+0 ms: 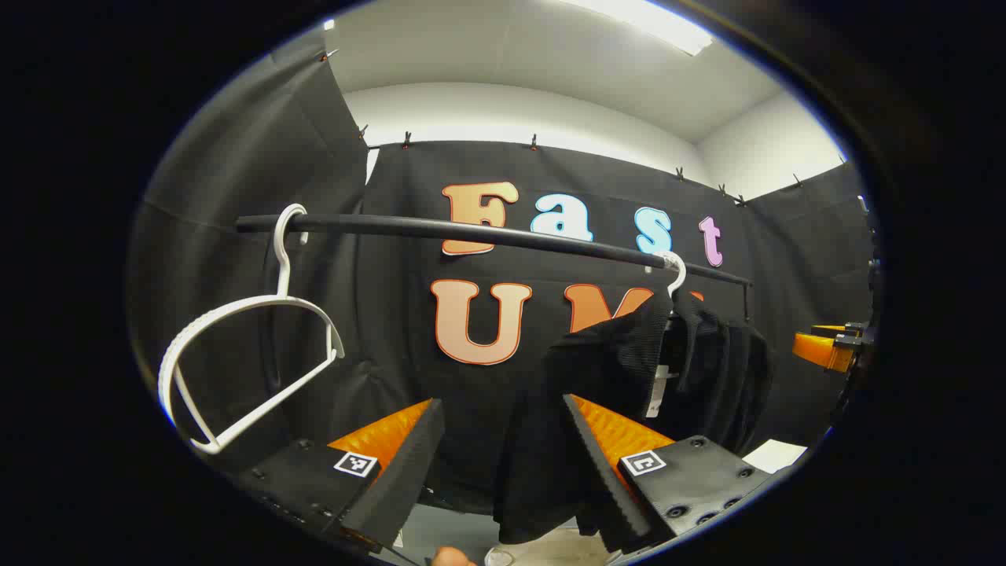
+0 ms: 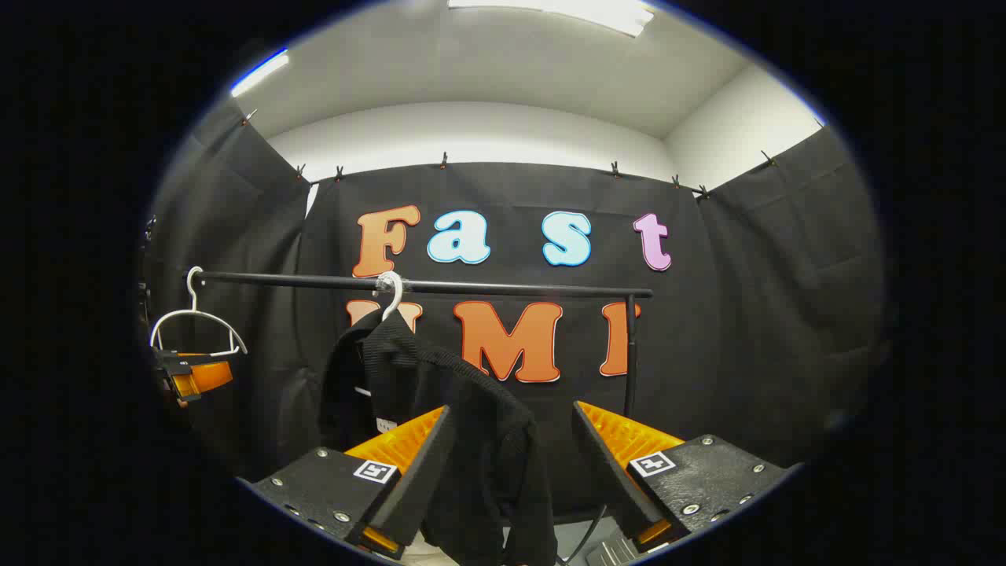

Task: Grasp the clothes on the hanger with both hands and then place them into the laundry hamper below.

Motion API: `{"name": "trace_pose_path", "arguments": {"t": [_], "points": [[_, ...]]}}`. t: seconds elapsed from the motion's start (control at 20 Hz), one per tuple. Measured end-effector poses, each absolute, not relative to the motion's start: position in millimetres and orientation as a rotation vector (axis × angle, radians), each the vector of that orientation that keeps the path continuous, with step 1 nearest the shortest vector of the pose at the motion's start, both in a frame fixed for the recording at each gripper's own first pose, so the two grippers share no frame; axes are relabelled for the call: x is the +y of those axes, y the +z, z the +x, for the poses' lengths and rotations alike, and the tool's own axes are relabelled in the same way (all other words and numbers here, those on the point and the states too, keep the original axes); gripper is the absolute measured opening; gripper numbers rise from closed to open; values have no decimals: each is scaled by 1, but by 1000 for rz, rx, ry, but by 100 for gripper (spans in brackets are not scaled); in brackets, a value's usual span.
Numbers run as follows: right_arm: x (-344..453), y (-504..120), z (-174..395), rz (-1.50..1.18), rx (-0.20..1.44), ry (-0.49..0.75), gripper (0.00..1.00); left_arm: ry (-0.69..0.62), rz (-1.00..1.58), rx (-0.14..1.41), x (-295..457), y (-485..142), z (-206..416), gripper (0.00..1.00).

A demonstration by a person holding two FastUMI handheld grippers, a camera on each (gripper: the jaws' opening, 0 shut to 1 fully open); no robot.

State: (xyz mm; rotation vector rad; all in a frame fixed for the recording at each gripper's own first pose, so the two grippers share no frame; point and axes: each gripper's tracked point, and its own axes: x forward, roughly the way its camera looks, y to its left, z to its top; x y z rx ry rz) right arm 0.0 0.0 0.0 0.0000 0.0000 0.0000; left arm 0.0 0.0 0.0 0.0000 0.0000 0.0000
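In the left gripper view an empty hanger (image 1: 236, 369) hangs from the rail (image 1: 487, 233) up and left of the left gripper (image 1: 503, 456), whose jaws are spread wide; the black clothes (image 1: 621, 401) hang ahead, slightly right. The right gripper (image 2: 511, 464) gapes too, the clothes (image 2: 440, 417) ahead between its fingers, untouched

We count two hangers (image 1: 236, 362) (image 2: 391, 295), one black garment (image 2: 440, 409), one rail (image 2: 424, 284), and two tongs (image 1: 503, 456) (image 2: 511, 464).

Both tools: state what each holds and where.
Nothing held. Left tool and right tool are open, the black garment hanging between their fingers, ungripped.
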Motion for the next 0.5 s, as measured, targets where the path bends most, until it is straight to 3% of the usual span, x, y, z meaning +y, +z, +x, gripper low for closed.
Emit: {"name": "trace_pose_path", "arguments": {"t": [0.2, 0.25, 0.3, 0.35, 0.4, 0.45, 0.5], "points": [[2, 1, 1, 13, -3, -3, 92, -3, -1, -15, 0, 2, -1, 93], [3, 2, 1, 14, -3, 0, 92, -2, -4, -17, 0, 3, -2, 100], [5, 1, 1, 16, 0, 6, 92, 1, 1, -17, 2, 4, -3, 100], [6, 0, 0, 17, 3, 12, 92, 3, 8, -17, 3, 4, -2, 93], [7, 0, 1, 14, 5, 17, 92, 4, 14, -17, 3, 4, -3, 93], [7, 0, 1, 10, 5, 18, 92, 3, 16, -15, 3, 5, -4, 100], [6, 1, 2, 9, 5, 16, 92, -1, 16, -13, 3, 4, -5, 93]]}}
